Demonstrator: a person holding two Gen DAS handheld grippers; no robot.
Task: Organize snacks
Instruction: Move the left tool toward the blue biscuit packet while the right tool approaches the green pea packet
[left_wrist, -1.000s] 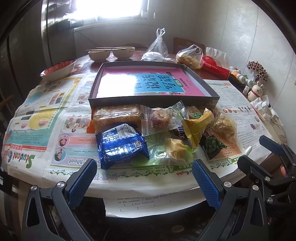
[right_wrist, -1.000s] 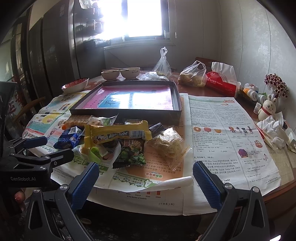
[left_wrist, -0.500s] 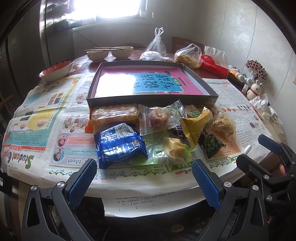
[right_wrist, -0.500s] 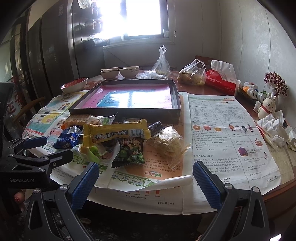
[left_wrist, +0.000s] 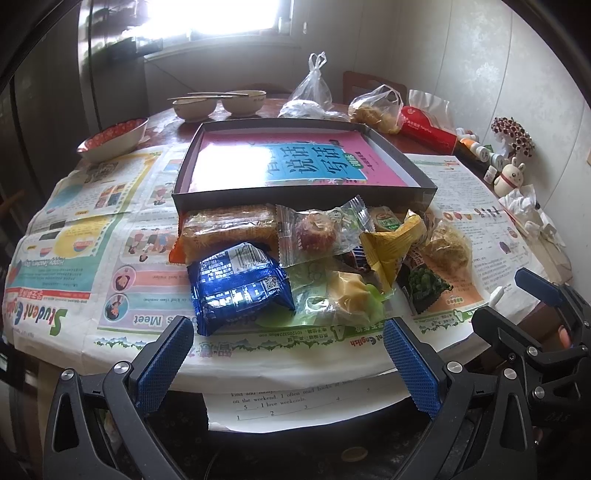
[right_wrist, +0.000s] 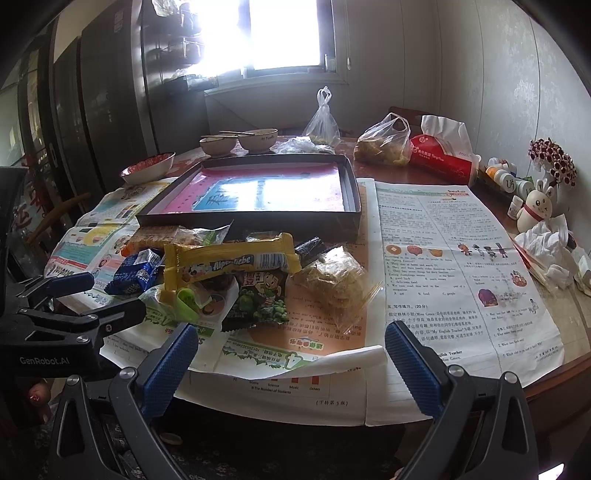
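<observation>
1. Newspapers (left_wrist: 85, 236) cover the table across the middle of both views, reaching down to its near edge at the bottom.
2. Dark shallow box (left_wrist: 303, 194), lined with a pink and blue sheet, lies flat at upper centre of the left view, just behind the snacks.
3. Snack pile (left_wrist: 317, 258) sits at frame centre, touching the box's front wall: an orange-wrapped cake (left_wrist: 229, 229) at the back left, a blue packet (left_wrist: 236, 284) low left, a clear-wrapped pastry (left_wrist: 317, 232) in the middle.
4. Yellow Alpenliebe bar (right_wrist: 229, 262) lies across the pile's top in the right view, with the green pea packet (right_wrist: 262, 299) just below it.
5. Left gripper (left_wrist: 288, 358), bottom centre, has its blue pads spread wide and holds nothing, just short of the blue packet.
6. Right gripper (right_wrist: 288, 358), bottom centre of its view, is likewise spread and holds nothing.
</observation>
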